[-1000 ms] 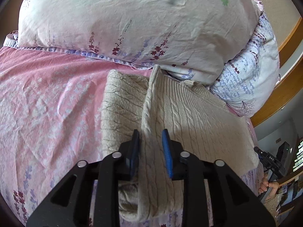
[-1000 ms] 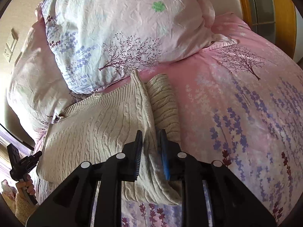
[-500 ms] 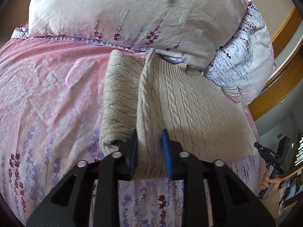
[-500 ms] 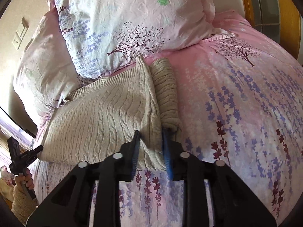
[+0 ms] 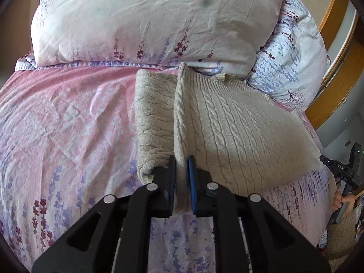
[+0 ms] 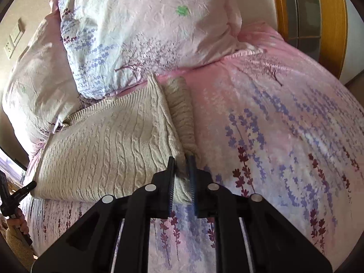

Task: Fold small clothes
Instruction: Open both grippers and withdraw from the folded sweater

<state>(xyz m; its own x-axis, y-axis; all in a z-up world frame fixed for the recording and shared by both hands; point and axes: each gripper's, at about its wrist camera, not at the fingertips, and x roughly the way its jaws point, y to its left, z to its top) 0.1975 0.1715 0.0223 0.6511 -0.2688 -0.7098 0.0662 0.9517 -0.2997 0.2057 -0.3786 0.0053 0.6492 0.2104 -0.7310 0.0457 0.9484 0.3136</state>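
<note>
A beige cable-knit sweater lies on the pink floral bedspread, its far end against the pillows. My left gripper is shut on the sweater's raised near edge, with a folded-under strip to its left. In the right wrist view the sweater spreads to the left. My right gripper is shut on its near right corner, next to the rolled strip. Each gripper shows at the edge of the other's view: the right one and the left one.
Two floral pillows stand behind the sweater. A wooden frame runs along the right. In the right wrist view the bedspread stretches right toward a wooden headboard. A wall socket is at the left.
Both grippers have drawn back toward the sweater's near edge and closed tighter on the fabric. The raised fold now sits pinched between the jaws.
</note>
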